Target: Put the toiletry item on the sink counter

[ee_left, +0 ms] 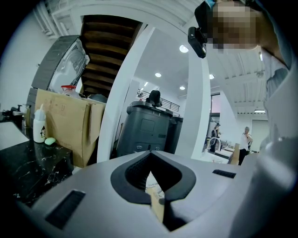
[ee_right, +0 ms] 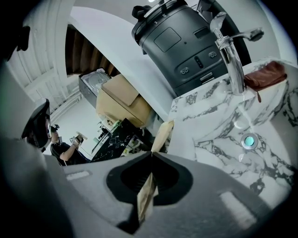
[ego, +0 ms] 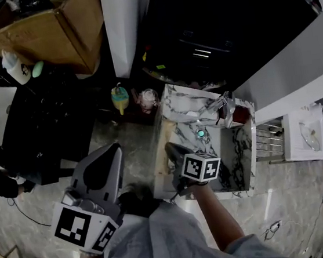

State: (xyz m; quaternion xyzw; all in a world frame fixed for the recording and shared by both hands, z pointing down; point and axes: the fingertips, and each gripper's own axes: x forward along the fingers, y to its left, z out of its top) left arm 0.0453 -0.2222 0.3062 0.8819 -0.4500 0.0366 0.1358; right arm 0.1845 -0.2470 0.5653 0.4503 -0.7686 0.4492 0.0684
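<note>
The right tongs [ee_right: 150,155] are closed on a flat tan sachet [ee_right: 160,135], whose long axis runs along the jaws and past their tips. The marble sink desk [ee_right: 205,109] lies just ahead, below the sachet. Its basin [ee_right: 219,142] appears empty. The left tongs [ee_left: 150,153] are closed and seem to hold nothing, farther from the desk.

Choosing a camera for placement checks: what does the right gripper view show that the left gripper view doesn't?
Right only: faucet, marble sink basin with its drain, a tan sachet pinched in the shut jaws of the right gripper. Left only: ceiling spotlights, a white bottle clearly readable. Both: cardboard box, dark grey unit, black counter.
</note>
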